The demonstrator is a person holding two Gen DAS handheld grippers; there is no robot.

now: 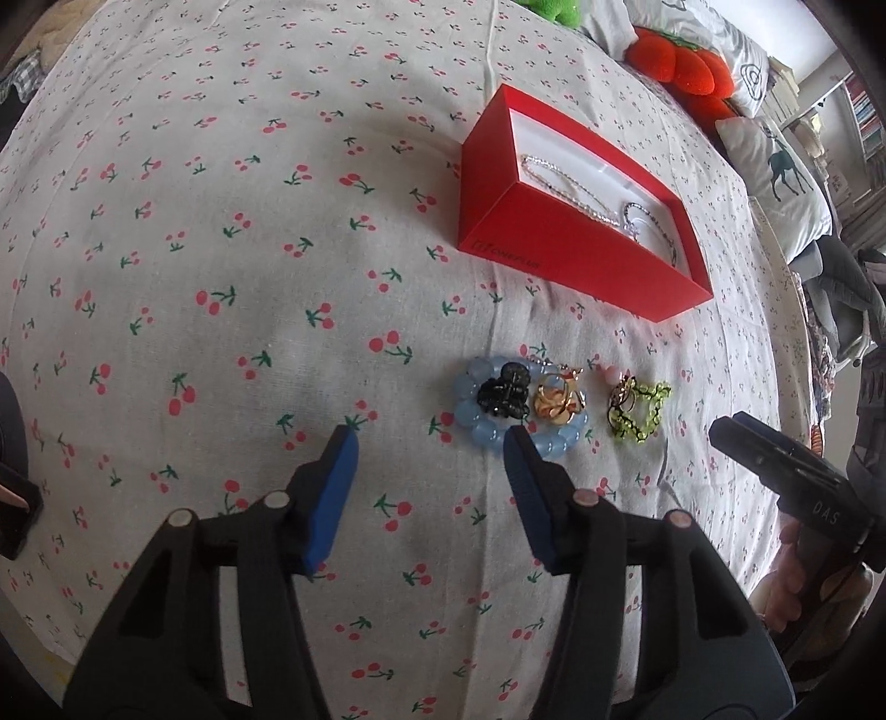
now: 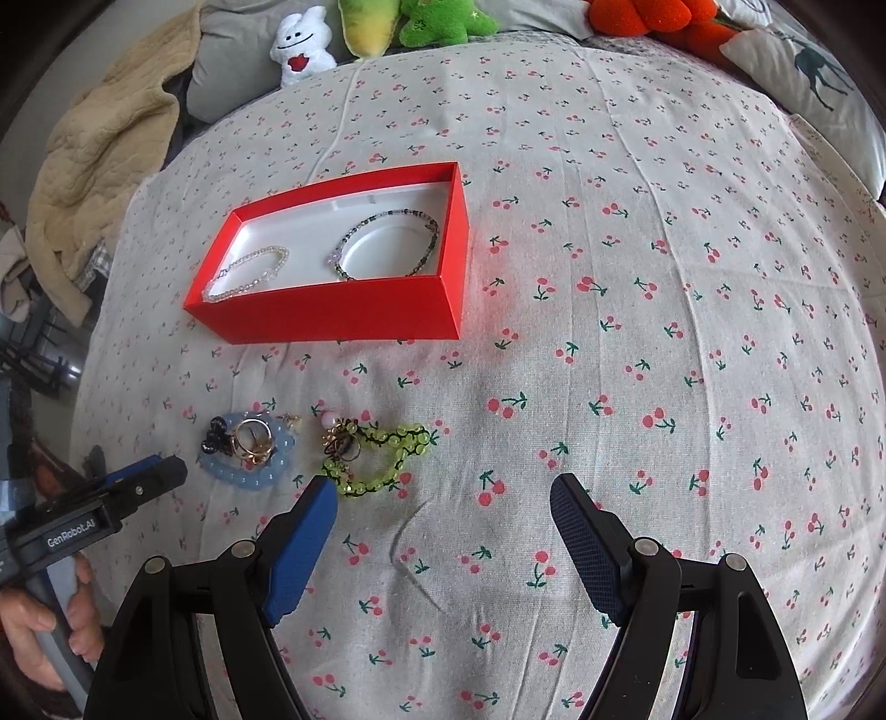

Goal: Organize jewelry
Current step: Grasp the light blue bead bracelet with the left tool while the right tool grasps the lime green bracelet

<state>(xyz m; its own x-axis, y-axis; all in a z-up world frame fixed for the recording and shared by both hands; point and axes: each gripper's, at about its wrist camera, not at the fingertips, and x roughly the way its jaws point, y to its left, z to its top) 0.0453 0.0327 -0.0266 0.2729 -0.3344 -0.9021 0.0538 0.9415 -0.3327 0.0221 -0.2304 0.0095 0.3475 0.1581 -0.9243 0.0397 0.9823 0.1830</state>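
A red box (image 2: 332,315) with a white lining holds a clear bead bracelet (image 2: 249,274) and a dark bead necklace (image 2: 387,243); it also shows in the left wrist view (image 1: 565,249). In front of it lie a blue bead bracelet (image 2: 243,476) with a black clip (image 1: 501,394) and gold rings (image 2: 253,440) on it, and a green bead bracelet (image 2: 382,459) with small rings. My left gripper (image 1: 429,443) is open and empty, its right finger at the blue bracelet (image 1: 470,415). My right gripper (image 2: 443,487) is open and empty, just right of the green bracelet (image 1: 639,410).
The cherry-print bedsheet (image 2: 664,332) covers the bed. Plush toys (image 2: 432,22), an orange cushion (image 1: 681,61) and a deer pillow (image 1: 781,166) sit at the far edge. A beige blanket (image 2: 94,155) lies at the far left.
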